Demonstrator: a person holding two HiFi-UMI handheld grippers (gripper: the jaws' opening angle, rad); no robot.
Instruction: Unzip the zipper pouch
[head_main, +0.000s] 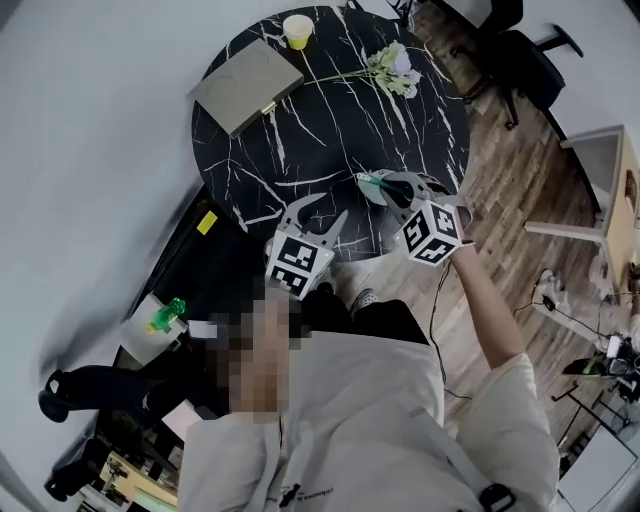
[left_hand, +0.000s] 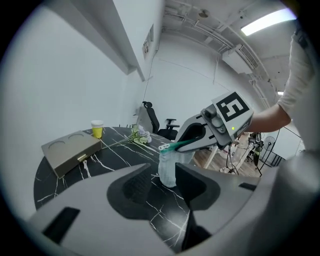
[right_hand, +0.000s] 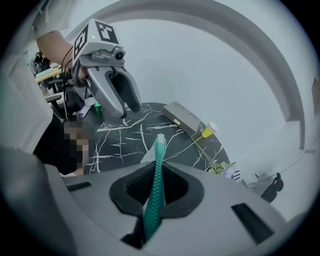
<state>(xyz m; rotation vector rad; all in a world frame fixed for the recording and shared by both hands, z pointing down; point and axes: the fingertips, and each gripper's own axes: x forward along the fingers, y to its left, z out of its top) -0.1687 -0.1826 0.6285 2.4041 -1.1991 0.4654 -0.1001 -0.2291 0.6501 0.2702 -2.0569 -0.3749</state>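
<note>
The pouch (left_hand: 169, 167) is a pale mesh bag with a green zipper band (right_hand: 158, 160) along its top. It hangs just above the black marble table (head_main: 300, 130). My right gripper (right_hand: 156, 172) is shut on the green zipper band, which runs up between its pads. In the head view the right gripper (head_main: 385, 190) holds the pouch (head_main: 372, 186) near the table's front edge. My left gripper (head_main: 325, 212) stands open a little to the left of the pouch, not touching it. In the left gripper view the left gripper (left_hand: 161, 171) has the pouch just ahead of its open jaws.
A grey flat box (head_main: 245, 85) lies at the table's far left, with a yellow cup (head_main: 297, 30) behind it. A spray of pale flowers (head_main: 395, 70) lies at the far right. Wooden floor (head_main: 510, 170) and an office chair (head_main: 510, 45) are to the right.
</note>
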